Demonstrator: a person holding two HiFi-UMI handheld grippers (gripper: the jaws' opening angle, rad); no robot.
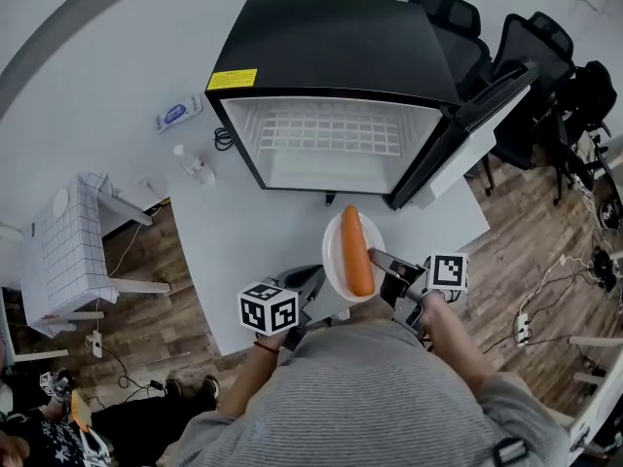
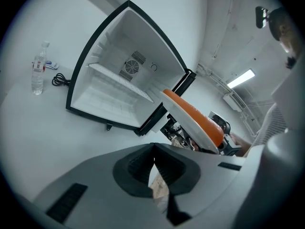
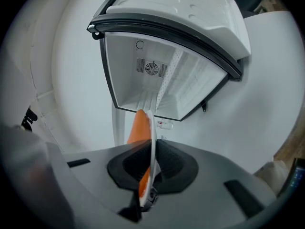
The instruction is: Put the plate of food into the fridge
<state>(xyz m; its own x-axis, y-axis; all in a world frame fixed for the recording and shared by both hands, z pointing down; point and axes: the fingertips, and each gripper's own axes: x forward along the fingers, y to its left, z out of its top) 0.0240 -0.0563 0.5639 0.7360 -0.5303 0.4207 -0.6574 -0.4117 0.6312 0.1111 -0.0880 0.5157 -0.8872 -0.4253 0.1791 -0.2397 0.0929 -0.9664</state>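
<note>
A white plate (image 1: 336, 261) with a long orange carrot (image 1: 356, 251) on it hangs over the white table, just in front of the open black fridge (image 1: 331, 76). My right gripper (image 1: 384, 266) is shut on the plate's right rim. In the right gripper view the plate (image 3: 153, 142) runs edge-on between the pads, with the carrot (image 3: 138, 128) on its left. My left gripper (image 1: 308, 286) sits just left of the plate; its jaws (image 2: 153, 157) are shut on nothing. In the left gripper view, plate (image 2: 183, 116) and carrot (image 2: 202, 122) float to the right.
The fridge door (image 1: 472, 129) swings open to the right. A wire shelf (image 1: 331, 129) crosses the white interior. A water bottle (image 1: 195, 168) and a black cable (image 1: 224, 136) lie on the table (image 1: 234, 241) left of the fridge. Office chairs (image 1: 545, 47) stand at the back right.
</note>
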